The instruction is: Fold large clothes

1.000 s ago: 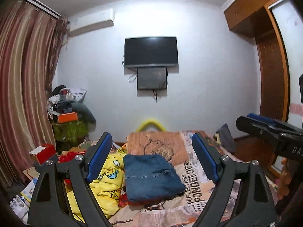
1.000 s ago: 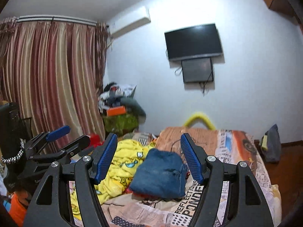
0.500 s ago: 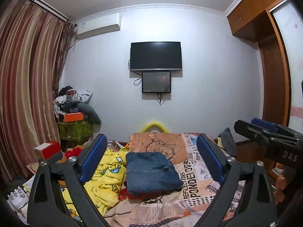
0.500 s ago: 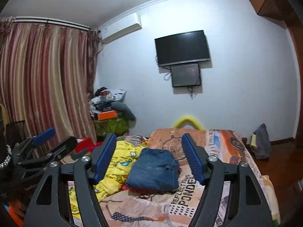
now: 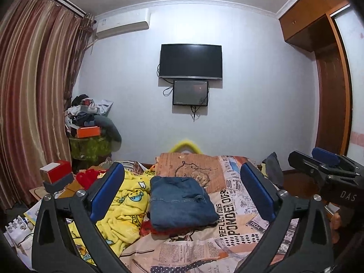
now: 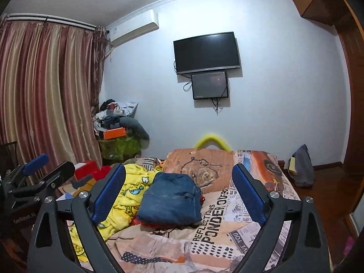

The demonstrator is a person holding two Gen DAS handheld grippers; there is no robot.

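Observation:
A folded pair of blue jeans (image 5: 179,202) (image 6: 170,200) lies on the newspaper-print bed sheet (image 5: 234,216), on top of a red garment (image 5: 145,227). A crumpled yellow cartoon-print garment (image 5: 122,207) (image 6: 132,191) lies just left of it. My left gripper (image 5: 181,168) hovers short of the jeans, its jaws opening with nothing between them. My right gripper (image 6: 179,168) is also back from the jeans, jaws opening and empty. Each gripper shows at the edge of the other's view: the right gripper (image 5: 323,166) and the left gripper (image 6: 43,166).
A cluttered side table with an orange box (image 5: 88,132) stands by the striped curtains at the left. A red box (image 5: 55,170) sits beside the bed. A dark bag (image 6: 300,168) rests on the wooden floor at the right. A television (image 5: 190,61) hangs on the far wall.
Both grippers' jaws have spread wider, the right one most. The right view has swung slightly, so the jeans sit further left in it. The jeans have not moved on the bed.

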